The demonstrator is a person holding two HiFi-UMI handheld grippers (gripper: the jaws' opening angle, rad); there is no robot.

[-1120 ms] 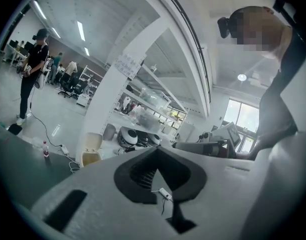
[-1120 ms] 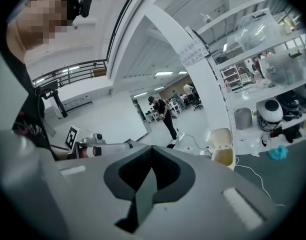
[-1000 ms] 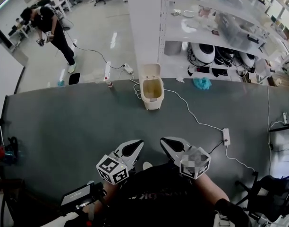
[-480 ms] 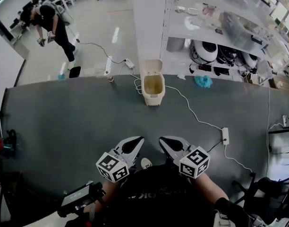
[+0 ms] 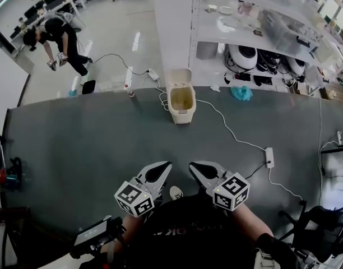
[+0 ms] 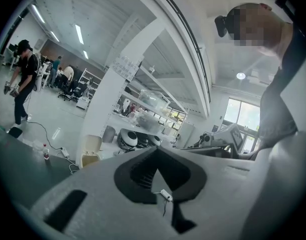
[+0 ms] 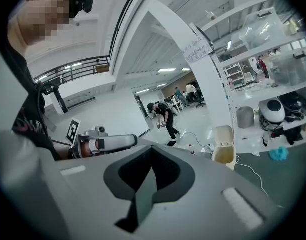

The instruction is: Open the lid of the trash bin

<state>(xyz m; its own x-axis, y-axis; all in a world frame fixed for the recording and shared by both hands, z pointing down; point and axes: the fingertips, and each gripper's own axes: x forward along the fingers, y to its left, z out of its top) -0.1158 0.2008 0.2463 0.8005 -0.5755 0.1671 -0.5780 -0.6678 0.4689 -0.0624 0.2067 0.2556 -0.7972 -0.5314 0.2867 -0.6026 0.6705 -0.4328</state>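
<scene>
Two handheld grippers sit side by side at the near edge of a dark grey table (image 5: 76, 144), close to the person's body. The left gripper (image 5: 167, 165) has its jaws pressed together with nothing between them. The right gripper (image 5: 193, 165) is clenched and empty in the same way. The trash bin (image 5: 181, 102), small and cream-coloured, stands well apart from both, straight ahead on the line between them at the table's far edge. Its lid (image 5: 179, 77) is tipped up and back, leaving the inside exposed. A white cable (image 5: 233, 136) runs from beside the bin across the table to a power strip (image 5: 268, 157), which lies ahead and to the right of the right gripper. A small bottle (image 5: 130, 96) stands far ahead of the left gripper, left of the bin. Past the table is a pale, glossy floor. White shelving (image 5: 255, 21) holding clutter rises far ahead of the right gripper, with a teal cloth (image 5: 239, 93) on the floor near its foot. Far ahead to the left, a person in black (image 5: 59, 35) bends forward.
</scene>
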